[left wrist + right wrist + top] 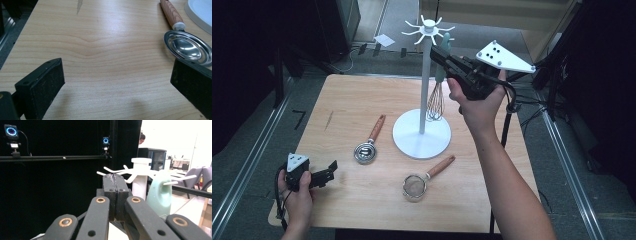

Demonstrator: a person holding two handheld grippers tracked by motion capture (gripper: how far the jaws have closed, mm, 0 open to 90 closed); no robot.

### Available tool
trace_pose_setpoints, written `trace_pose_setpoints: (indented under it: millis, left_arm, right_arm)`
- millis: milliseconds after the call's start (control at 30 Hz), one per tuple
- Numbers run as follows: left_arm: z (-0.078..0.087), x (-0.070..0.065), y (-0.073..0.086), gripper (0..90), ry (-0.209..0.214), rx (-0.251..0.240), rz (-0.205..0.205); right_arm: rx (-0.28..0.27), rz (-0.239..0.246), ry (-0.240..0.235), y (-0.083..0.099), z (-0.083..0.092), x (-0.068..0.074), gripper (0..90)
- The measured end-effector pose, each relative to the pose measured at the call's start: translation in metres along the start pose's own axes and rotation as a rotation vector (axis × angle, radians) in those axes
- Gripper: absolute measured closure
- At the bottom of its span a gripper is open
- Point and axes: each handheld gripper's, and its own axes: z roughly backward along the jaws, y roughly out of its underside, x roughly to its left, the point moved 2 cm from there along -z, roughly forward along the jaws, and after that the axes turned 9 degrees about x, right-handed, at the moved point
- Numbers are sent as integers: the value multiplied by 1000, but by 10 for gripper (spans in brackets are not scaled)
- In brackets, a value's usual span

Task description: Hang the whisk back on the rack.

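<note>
Overhead light falls evenly on the wooden table, its surroundings dark from nine to twelve o'clock. Glare streaks the table near twelve in the left gripper view. The right gripper view's room at two o'clock looks overexposed, perhaps blurred.

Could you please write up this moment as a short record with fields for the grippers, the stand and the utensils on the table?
right gripper: shut, empty, raised beside the stand's top
left gripper: open, empty, low over the table
stand: white, upright, hooks at the top
whisk: hangs from a hook by its green handle
scoop: lies left of the stand's base
strainer: lies in front of the base
</note>
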Motion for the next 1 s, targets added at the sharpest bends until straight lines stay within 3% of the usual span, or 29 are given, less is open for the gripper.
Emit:
trace_pose_setpoints:
  millis: [500,667,900,1000]
  left_arm:
    - [0,0,0,0,-3,1,0]
    - [0,0,0,0,-2,0,2]
    - [0,0,0,0,-1,0,0]
    - [0,0,0,0,0,1,0]
  right_arm:
    - [-6,-10,30,0,8,-9,900]
    - [2,-5,66,2,6,-13,900]
    - [3,-25,101,2,4,-20,900]
    - [9,-37,92,3,2,-22,900]
